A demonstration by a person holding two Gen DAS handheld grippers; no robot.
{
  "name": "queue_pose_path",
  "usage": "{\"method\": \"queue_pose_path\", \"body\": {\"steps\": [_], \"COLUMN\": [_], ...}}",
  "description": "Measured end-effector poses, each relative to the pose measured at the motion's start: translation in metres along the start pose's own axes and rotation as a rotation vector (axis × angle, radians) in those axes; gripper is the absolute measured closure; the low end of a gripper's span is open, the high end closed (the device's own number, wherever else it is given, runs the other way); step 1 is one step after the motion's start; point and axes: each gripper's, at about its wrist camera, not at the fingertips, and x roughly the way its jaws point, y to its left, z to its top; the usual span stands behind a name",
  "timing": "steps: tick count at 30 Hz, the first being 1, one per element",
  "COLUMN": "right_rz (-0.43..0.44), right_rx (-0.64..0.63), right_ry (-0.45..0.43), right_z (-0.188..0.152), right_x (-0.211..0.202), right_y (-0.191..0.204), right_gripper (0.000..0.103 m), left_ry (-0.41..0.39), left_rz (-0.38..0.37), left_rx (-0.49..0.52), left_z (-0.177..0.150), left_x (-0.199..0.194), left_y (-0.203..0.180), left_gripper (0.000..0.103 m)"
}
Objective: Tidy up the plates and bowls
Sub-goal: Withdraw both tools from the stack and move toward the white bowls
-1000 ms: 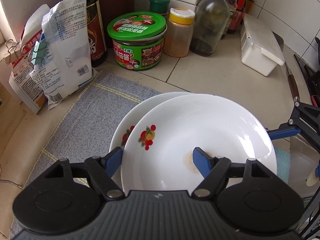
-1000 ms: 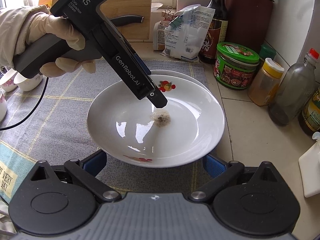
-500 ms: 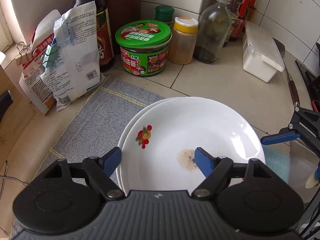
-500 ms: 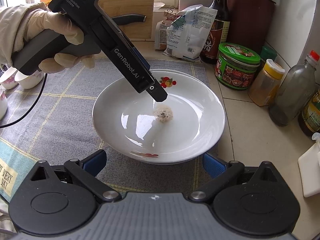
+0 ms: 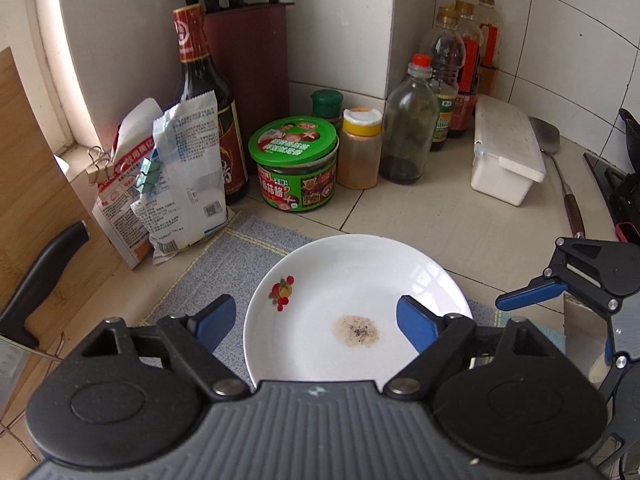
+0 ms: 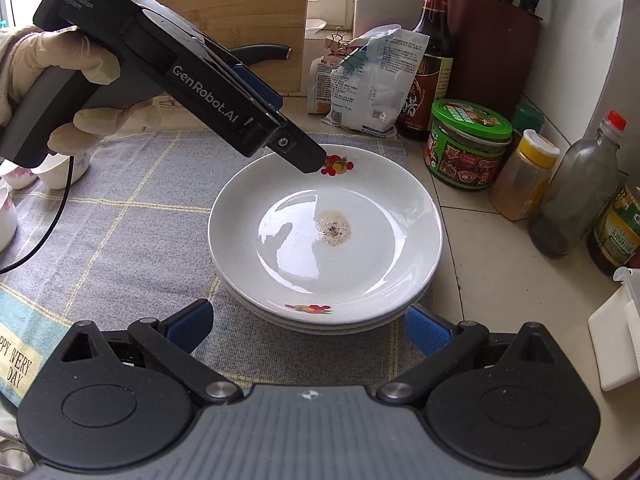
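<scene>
Where the plates [image 6: 326,240] sit stacked on the mat [image 6: 120,232], left gripper [image 5: 316,320] hangs above them, tilted down, jaws wide, empty. Right gripper [image 6: 308,326]: level beside the stack's near rim, jaws wide, empty.

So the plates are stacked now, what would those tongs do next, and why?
Probably lift the left tongs away and turn toward the small bowls at the mat's far edge. The top plate sits squarely on the stack, both tongs are open, and the bowls are unsorted.
</scene>
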Motion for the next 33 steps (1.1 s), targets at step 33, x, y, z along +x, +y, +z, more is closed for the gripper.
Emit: {"method": "queue_pose_path", "body": {"steps": [33], "right_rz": [0.124], "right_rx": [-0.103], "right_ry": [-0.034], "right_z": [-0.005], "right_x": [-0.01], "right_y": [0.045], "right_gripper": [0.0], "left_ry": [-0.139], "left_rz": [0.432], "left_rx": [-0.25], "left_z": [-0.128], "left_x": [-0.118], "left_y": [-0.068], "left_gripper": [0.008]}}
